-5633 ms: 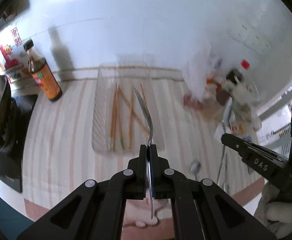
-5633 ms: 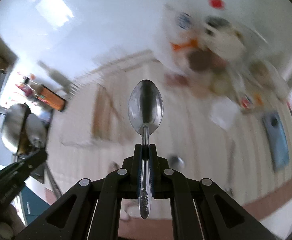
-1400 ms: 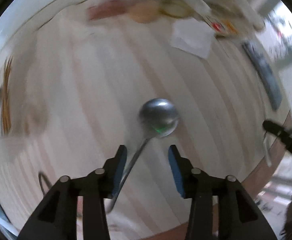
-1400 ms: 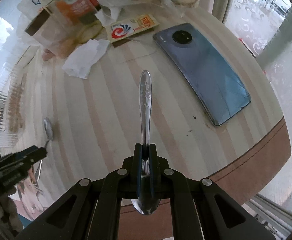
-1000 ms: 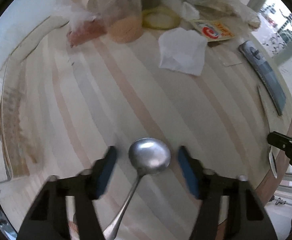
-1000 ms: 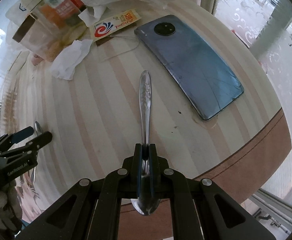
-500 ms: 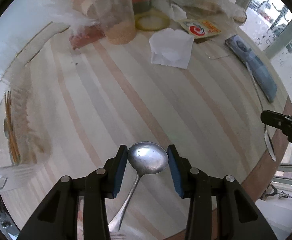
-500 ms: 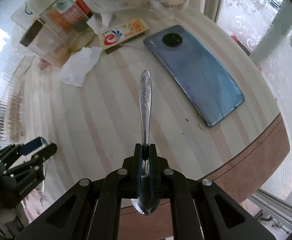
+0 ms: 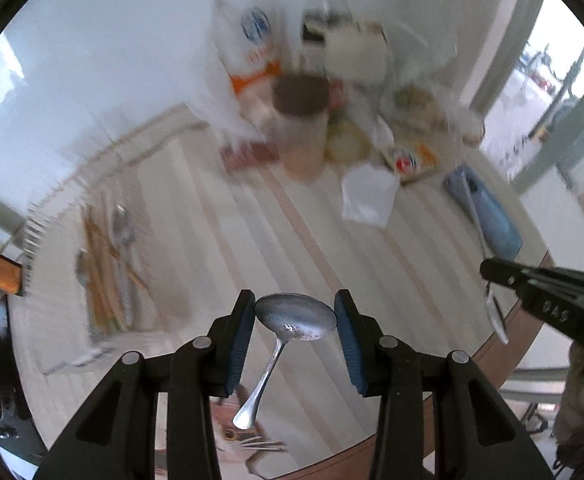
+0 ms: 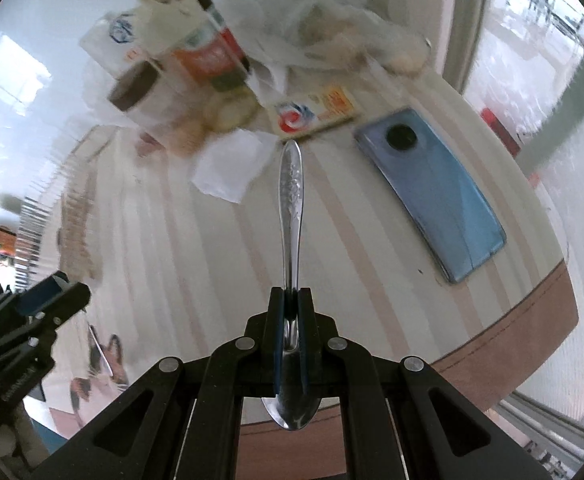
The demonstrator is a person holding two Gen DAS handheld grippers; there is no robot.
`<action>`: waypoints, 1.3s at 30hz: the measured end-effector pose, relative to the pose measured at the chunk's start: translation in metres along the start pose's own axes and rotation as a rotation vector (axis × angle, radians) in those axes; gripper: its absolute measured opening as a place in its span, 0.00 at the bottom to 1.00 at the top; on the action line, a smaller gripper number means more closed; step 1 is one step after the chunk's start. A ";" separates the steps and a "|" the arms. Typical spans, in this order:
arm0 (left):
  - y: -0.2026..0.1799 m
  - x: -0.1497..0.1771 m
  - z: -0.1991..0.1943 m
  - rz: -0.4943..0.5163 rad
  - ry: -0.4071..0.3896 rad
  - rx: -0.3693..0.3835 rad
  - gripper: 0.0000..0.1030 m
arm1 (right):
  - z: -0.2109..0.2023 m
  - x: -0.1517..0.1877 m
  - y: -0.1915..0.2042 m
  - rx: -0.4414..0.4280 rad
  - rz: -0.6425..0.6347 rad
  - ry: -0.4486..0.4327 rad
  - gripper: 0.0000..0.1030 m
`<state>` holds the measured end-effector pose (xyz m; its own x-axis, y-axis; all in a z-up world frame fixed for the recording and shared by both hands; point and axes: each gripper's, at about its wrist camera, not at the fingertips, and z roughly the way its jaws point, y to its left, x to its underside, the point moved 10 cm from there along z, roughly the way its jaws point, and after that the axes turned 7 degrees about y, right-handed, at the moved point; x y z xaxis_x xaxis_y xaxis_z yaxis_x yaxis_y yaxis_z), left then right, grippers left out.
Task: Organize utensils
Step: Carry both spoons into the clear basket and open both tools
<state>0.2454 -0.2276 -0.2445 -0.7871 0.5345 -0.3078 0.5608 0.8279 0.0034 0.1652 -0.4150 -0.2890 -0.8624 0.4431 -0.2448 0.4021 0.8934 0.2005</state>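
While right gripper (image 10: 290,336) stays clamped, spoon (image 9: 295,317) now lifted.

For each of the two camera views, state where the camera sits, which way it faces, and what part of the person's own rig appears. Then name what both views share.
Left wrist: sits on the left gripper, looks forward over the striped table; its fingers clamp a spoon by the bowl; the right gripper shows at right.
Right wrist: sits on the right gripper, faces the phone; its fingers pinch an ornate spoon; the left gripper shows at left.
Shared: table, phone, napkin, utensil tray.
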 end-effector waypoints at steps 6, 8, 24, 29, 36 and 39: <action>0.028 -0.028 -0.038 -0.046 -0.088 -0.029 0.36 | -0.029 -0.023 0.043 -0.042 -0.057 -0.056 0.06; 0.039 -0.035 -0.050 -0.067 -0.112 -0.036 0.36 | -0.039 -0.031 0.061 -0.060 -0.080 -0.073 0.06; 0.204 -0.079 -0.092 -0.460 -0.155 0.030 0.36 | -0.048 -0.090 0.270 -0.231 -0.311 -0.079 0.06; 0.248 -0.073 -0.057 -0.639 -0.089 0.130 0.36 | -0.008 -0.099 0.319 -0.274 -0.306 0.023 0.06; 0.281 -0.059 -0.016 -0.750 -0.019 0.167 0.36 | 0.052 -0.101 0.347 -0.305 -0.251 0.140 0.06; 0.289 -0.053 -0.004 -0.768 0.007 0.171 0.36 | 0.069 -0.100 0.353 -0.314 -0.222 0.172 0.06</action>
<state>0.4482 -0.0166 -0.2232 -0.9717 -0.1751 -0.1588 -0.1094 0.9286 -0.3545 0.4144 -0.1392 -0.2591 -0.9671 0.1996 -0.1579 0.1103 0.8878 0.4468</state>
